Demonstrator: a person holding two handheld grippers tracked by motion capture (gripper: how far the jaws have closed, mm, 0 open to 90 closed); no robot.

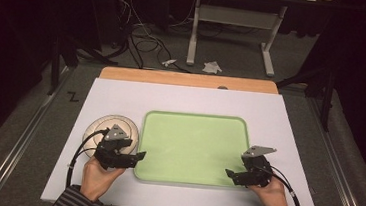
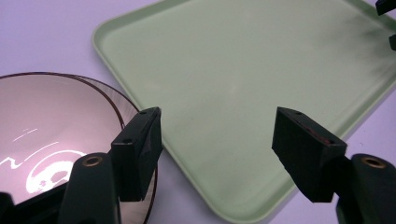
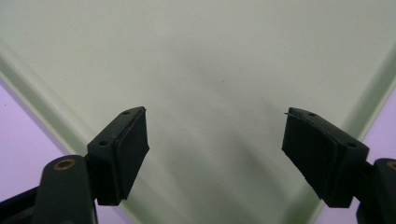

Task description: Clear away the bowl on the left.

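Observation:
A pale green tray [image 1: 194,121] lies in the middle of the white table. Left of it stands a stack of pale plates [image 1: 100,124] with a thin dark rim. My left gripper [image 1: 140,155] hovers at the tray's near left corner, beside the plates, its jaws wide apart with nothing between them. In the left gripper view the top plate [image 2: 42,121] lies at the left and the tray [image 2: 243,60] ahead. My right gripper [image 1: 229,173] is at the tray's near right corner, open and empty. The right gripper view shows the tray's floor [image 3: 201,60] past both jaws.
The white table top [image 1: 121,92] has a wooden strip [image 1: 188,79] along its far edge. Beyond it on the floor are a desk frame [image 1: 232,32], cables [image 1: 143,42] and scraps of paper [image 1: 212,66]. A striped sleeve [image 1: 74,203] shows at the bottom left.

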